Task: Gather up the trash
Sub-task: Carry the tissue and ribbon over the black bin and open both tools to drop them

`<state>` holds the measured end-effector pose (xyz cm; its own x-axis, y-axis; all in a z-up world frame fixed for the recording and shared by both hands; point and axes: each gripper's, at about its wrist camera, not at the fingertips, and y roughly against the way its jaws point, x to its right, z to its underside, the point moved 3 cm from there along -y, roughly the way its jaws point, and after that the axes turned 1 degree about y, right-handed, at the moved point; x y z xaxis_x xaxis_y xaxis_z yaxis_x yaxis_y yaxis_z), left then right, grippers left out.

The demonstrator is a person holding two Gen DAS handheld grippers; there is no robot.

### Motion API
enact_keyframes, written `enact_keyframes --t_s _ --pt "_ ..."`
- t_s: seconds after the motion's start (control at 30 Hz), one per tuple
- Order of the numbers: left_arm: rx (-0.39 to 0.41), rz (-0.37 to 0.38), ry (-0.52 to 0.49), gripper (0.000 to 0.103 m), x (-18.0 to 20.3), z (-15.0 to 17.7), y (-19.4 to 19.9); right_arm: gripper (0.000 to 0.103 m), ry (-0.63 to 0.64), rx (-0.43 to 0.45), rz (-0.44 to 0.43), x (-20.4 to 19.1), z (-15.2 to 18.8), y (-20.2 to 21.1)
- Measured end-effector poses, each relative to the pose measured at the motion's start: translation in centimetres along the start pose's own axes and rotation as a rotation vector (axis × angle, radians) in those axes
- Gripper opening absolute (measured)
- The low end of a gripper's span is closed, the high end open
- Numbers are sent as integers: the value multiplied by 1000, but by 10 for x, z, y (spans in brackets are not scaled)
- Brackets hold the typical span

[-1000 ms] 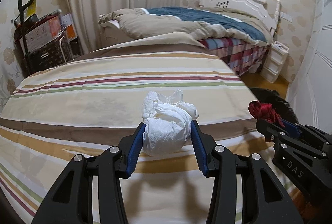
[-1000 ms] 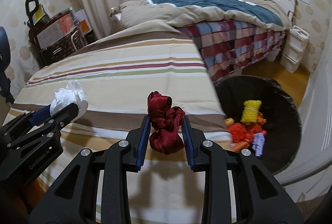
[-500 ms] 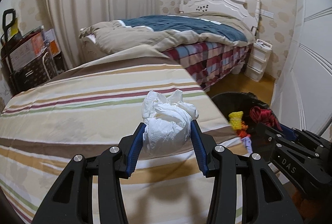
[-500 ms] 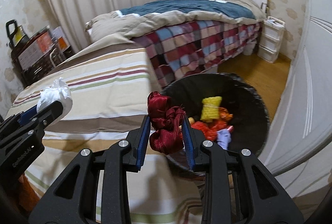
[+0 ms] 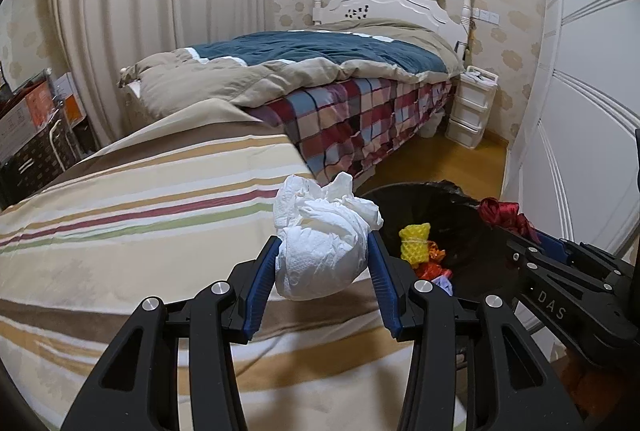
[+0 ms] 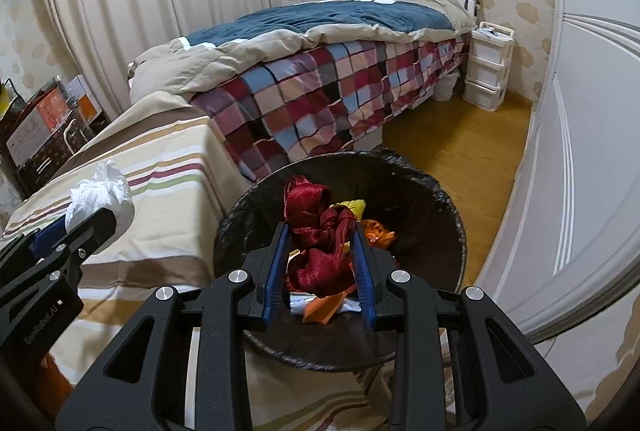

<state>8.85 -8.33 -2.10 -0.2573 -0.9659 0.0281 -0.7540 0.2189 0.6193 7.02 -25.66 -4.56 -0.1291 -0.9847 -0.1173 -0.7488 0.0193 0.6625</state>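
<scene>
From the left wrist, the left gripper [image 5: 322, 263] clamps a white paper wad [image 5: 320, 251] above the striped bedspread [image 5: 140, 231]; the bin [image 5: 460, 227] lies to its right.

From the right wrist, the right gripper [image 6: 319, 259] pinches a red ribbon [image 6: 320, 239] directly over the bin [image 6: 448, 223], so it is nearer.

Open bin mouth [image 6: 448, 199] between striped bed [image 6: 160, 167] and wardrobe [image 6: 580, 151].

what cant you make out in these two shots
- Bottom of the bin: right wrist view, hidden by the red ribbon and right gripper.
- Near side of the bin: left wrist view, hidden by the tissue wad and left gripper.
- Shelf boxes: print too small.
- Purple scrap: mostly hidden.
</scene>
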Motion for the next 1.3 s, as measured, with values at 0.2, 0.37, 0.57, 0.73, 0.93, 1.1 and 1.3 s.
enact_keyframes --t_s 0.2,0.37,0.57,0.73,0.93,1.1,1.3 --pt "-11 8 -13 46 16 -8 -17 30 -10 -5 6 10 -8 -10" --pt "-18 13 -24 46 29 -13 -30 30 -14 -17 15 16 -11 -20" --pt "-36 10 -31 46 37 -14 -43 30 -24 -29 25 24 -12 -28" --pt "-57 8 -32 47 39 -12 -51 30 -33 -35 30 29 -12 -33" --pt "-77 11 -29 48 42 -11 -58 31 -41 -42 35 30 -12 -39" --pt "-88 11 -24 56 40 -11 -60 34 -45 -48 43 32 -12 -42" --pt "-80 -1 -5 74 35 -11 -58 54 -62 -30 60 36 -12 -42"
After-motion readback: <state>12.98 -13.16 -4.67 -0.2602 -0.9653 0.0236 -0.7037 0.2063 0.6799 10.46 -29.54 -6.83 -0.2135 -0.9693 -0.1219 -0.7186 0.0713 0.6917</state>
